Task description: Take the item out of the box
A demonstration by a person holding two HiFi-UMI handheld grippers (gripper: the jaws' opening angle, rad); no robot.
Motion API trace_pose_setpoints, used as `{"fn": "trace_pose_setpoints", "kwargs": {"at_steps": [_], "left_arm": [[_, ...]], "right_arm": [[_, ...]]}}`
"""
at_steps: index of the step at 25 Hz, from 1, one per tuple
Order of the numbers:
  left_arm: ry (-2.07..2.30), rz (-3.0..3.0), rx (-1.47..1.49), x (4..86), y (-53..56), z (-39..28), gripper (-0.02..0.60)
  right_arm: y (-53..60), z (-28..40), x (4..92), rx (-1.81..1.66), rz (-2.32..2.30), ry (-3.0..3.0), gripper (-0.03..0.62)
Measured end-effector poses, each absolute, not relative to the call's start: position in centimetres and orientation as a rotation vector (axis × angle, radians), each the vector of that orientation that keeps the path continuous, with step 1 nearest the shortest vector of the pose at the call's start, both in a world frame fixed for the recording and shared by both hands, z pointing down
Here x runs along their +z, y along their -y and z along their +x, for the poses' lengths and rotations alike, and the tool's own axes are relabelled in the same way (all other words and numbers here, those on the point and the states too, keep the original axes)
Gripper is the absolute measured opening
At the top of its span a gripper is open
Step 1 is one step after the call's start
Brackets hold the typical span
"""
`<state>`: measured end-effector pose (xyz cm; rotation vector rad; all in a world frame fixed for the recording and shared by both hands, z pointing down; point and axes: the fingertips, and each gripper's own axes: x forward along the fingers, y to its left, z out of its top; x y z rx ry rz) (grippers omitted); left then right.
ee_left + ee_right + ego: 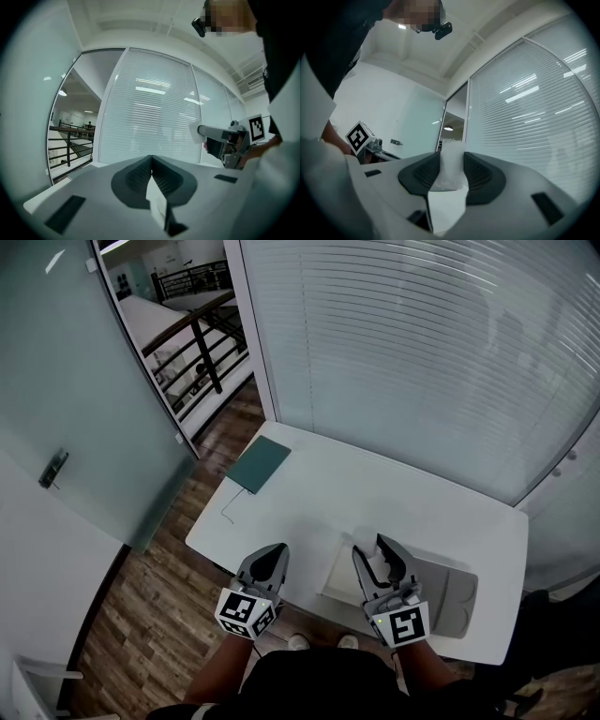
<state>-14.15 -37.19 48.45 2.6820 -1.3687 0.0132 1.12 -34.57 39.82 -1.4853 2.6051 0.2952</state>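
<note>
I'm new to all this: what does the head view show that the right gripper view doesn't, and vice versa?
Only the head view: the white table, the dark green flat folder at its far corner, and the grey box. Only the right gripper view: the black camera on the person's head. Both: the white foam-like item pinched in the fingers of the right gripper, the left gripper, and the slatted white blinds.

The grey two-jaw left gripper (pixel 151 158) points level, its jaws pressed together with nothing between them. The grey two-jaw right gripper (pixel 370 552) tilts slightly upward, jaws clamped on a white crumpled wad (pixel 452 161). The two grippers are held side by side, apart
</note>
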Motion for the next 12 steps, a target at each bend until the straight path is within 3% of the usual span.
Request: {"fn": "trace_pose_setpoints", "kwargs": {"at_steps": [12], "left_arm": [[1.329,2.669,-0.01,48.3,35.4,-13.2,0.011]], "right_arm": [[33.9,1.1,39.2,0.316,-1.505,-2.598,0.163]]}}
